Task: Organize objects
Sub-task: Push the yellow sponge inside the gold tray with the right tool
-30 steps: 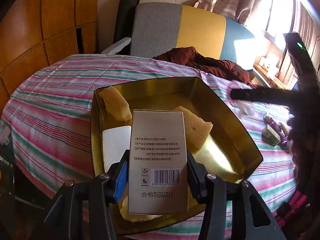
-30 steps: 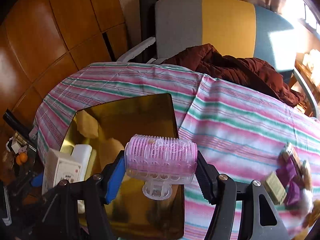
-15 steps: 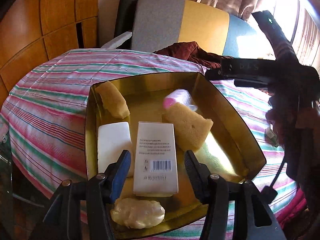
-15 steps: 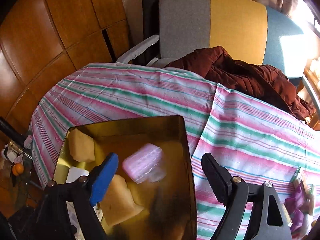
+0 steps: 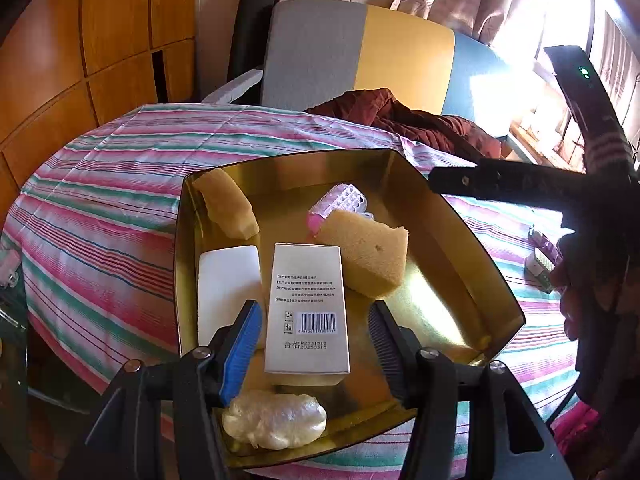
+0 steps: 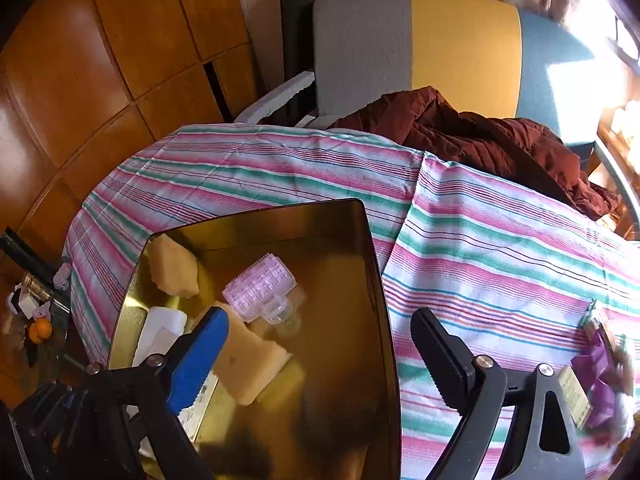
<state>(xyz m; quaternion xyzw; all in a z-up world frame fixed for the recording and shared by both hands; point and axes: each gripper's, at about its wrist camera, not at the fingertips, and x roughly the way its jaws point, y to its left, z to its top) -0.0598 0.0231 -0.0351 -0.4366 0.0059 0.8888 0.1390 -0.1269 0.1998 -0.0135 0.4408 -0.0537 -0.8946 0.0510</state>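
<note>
The gold tray [image 5: 460,236] has a mirror-bright metal floor and raised, flared walls with rounded corners. It holds six items:

- A pink hair roller [image 5: 338,204] with a clear ribbed clip lies near the far wall, touching the wedge sponge.
- A yellow wedge sponge [image 5: 370,258] lies at centre right.
- A second yellow sponge [image 5: 230,208] leans in the far left corner.
- A white block [image 5: 228,280] lies flat along the left wall.
- A grey carton [image 5: 306,308], printed with a barcode and small text, lies flat in the middle.
- A pale wrapped lump [image 5: 274,420] sits at the near rim.

The left gripper [image 5: 316,344] hangs over the carton, its pads clear of the carton's sides and released. The right gripper [image 6: 316,356] is over the tray's right wall; its jaws are opening and nothing is between them.

The tray rests on a tablecloth [image 6: 500,248] striped pink, green and white. Purple packets [image 6: 596,372] lie on the cloth well apart from the tray. A dark red jacket [image 6: 480,140] lies at the far table edge, in front of a chair [image 6: 440,48] panelled grey, yellow and blue. Wood panelling [image 6: 100,60] covers the left wall. Bright daylight enters at right.
</note>
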